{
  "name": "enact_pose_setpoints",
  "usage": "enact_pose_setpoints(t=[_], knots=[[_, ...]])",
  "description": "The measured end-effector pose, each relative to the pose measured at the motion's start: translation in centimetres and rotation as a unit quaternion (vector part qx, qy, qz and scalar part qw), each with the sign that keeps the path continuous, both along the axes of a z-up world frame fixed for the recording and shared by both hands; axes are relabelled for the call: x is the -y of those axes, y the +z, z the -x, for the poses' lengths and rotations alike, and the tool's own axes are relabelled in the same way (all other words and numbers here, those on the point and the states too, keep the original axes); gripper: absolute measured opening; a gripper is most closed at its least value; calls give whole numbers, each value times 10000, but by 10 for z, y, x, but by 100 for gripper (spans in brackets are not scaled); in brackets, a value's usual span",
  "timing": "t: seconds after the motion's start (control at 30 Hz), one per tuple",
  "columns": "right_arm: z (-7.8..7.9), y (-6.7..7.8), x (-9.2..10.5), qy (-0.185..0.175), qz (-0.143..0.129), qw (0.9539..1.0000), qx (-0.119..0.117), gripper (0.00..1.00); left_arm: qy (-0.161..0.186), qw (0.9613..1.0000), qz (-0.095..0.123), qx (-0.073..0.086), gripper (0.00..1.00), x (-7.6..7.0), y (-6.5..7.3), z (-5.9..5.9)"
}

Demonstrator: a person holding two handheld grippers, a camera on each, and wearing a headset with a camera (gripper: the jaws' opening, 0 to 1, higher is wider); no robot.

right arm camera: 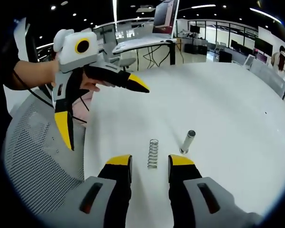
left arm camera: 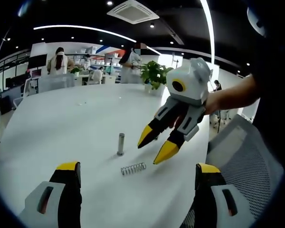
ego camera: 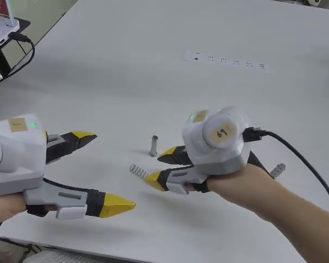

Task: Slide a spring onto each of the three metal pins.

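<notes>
Spring lies half hidden behind the right hand; left tongs and right tongs gape empty.

worktop: white, wide
power strip: white, lying flat, far from me
ceiling: dark, light strips, vent
mesh chair: grey, at my worktop's edge

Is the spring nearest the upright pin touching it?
Apart. The left gripper view shows bare table between the spring and the pin.
</notes>
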State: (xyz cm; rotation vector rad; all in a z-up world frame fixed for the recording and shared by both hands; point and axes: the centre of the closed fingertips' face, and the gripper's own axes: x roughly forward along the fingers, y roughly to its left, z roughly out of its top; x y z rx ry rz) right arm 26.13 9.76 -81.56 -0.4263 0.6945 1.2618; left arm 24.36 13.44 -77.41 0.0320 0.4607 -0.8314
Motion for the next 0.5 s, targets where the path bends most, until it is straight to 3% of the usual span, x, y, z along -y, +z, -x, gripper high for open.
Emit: enact_pose_setpoints(t=[0.07, 0.33, 0.5], knots=[[-2, -5, -3, 5, 57, 10000, 58, 27, -4, 10000, 9, -1, 98, 1, 0, 0], [0, -27, -7, 87, 304, 9995, -76, 20, -10, 10000, -9, -46, 97, 0, -2, 3], [1, -37, -5, -12, 347, 9991, -235, 21, -34, 10000, 8, -54, 97, 1, -3, 4]])
